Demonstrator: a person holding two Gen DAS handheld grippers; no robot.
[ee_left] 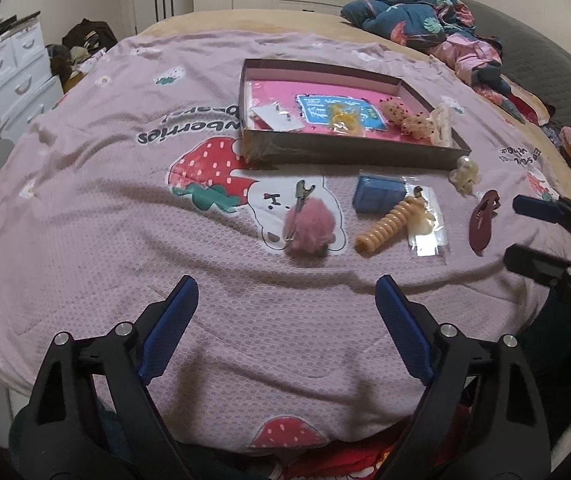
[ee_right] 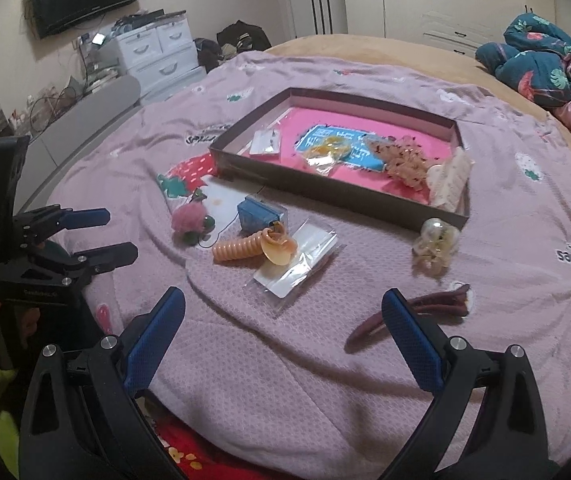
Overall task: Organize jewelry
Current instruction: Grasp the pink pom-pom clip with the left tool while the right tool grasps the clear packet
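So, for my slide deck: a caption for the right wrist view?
Open right hand-held gripper hovers near a dark red hair clip before a shallow brown cardboard tray.

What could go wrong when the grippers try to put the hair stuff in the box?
The dark red clip lies flat on the soft blanket, so the right gripper might pinch cloth with it. The clear bag touches the orange coil and a peach clip, so one could drag the other. The box is crowded at its right end, so things might spill.
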